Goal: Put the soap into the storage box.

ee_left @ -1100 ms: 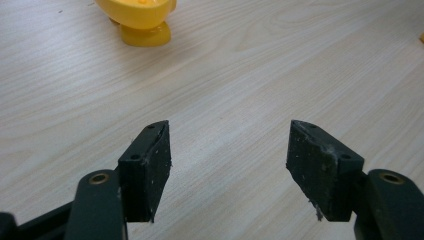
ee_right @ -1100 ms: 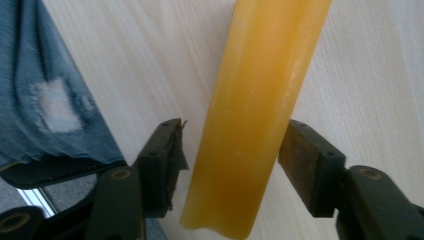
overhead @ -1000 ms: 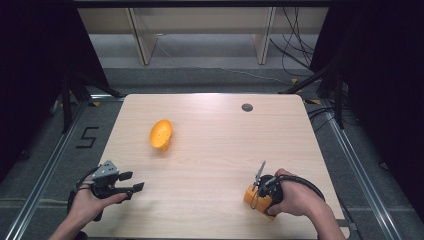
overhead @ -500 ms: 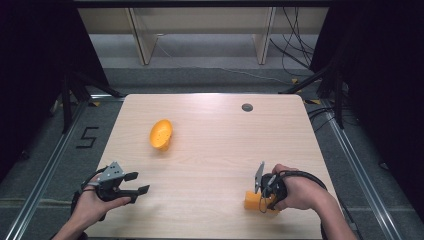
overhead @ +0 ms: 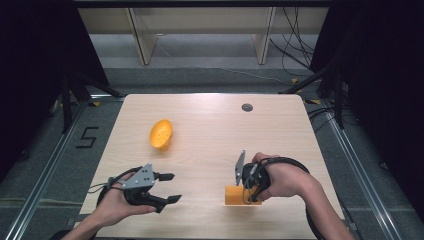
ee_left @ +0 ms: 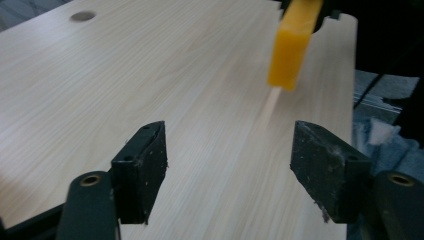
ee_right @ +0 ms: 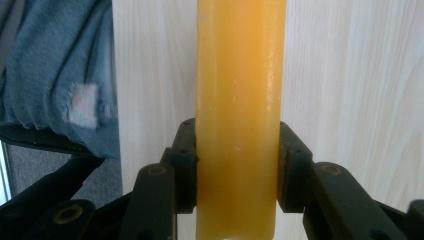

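In the high view the right gripper (overhead: 243,186) is now tilting its orange block (overhead: 235,195) down near the table's (overhead: 210,130) front edge, the hand hiding its jaws; the left gripper view is showing the left gripper (ee_left: 227,160) gaping empty; the right gripper view is showing jaws clamping the block (ee_right: 239,120), its ends cut off.

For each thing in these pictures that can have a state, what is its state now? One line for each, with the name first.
right gripper: shut on the orange block, fingers pressing both its sides.
orange block: held, at the near edge of the table.
left gripper: open, holding nothing, fingers wide apart.
orange bowl: lying tilted on its side on the table, untouched.
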`<state>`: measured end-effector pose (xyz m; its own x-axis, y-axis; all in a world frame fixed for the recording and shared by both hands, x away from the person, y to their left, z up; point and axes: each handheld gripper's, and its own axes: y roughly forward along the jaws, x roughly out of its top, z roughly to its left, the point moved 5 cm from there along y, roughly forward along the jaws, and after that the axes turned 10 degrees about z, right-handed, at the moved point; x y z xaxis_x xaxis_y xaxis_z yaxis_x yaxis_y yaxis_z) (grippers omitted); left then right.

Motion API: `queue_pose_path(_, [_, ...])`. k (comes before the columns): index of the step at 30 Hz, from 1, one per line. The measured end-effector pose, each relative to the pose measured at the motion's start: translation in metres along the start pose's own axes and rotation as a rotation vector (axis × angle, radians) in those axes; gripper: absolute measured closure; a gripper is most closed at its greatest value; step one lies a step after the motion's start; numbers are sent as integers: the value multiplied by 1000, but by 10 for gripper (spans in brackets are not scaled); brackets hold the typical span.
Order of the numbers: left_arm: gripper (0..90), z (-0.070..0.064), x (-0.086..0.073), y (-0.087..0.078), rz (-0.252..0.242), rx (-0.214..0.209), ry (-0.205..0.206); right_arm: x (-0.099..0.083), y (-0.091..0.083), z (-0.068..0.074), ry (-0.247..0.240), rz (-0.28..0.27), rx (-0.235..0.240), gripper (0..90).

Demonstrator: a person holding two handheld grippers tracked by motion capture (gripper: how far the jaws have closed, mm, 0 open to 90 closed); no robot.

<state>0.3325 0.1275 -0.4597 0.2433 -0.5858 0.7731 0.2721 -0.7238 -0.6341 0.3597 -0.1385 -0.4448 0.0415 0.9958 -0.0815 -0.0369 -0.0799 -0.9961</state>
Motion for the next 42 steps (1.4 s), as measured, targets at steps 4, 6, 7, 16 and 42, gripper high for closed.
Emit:
queue_pose_path(4, [279, -8, 13, 22, 9, -42, 69, 17, -7, -4, -36, 15, -5, 620])
queue_pose_path(6, [281, -9, 16, 30, 5, -65, 72, 19, -7, -6, -65, 17, -14, 620])
queue_pose_path(7, [281, -10, 18, 33, 2, -76, 80, 21, -8, -5, -50, 10, -5, 621])
queue_pose_path(16, [282, -15, 23, 56, -17, -94, 126, 34, -10, -11, -79, -9, -6, 621])
queue_pose_path(42, [489, -15, 25, 75, -29, -153, 82, 58, -15, -8, -107, -36, 10, 620])
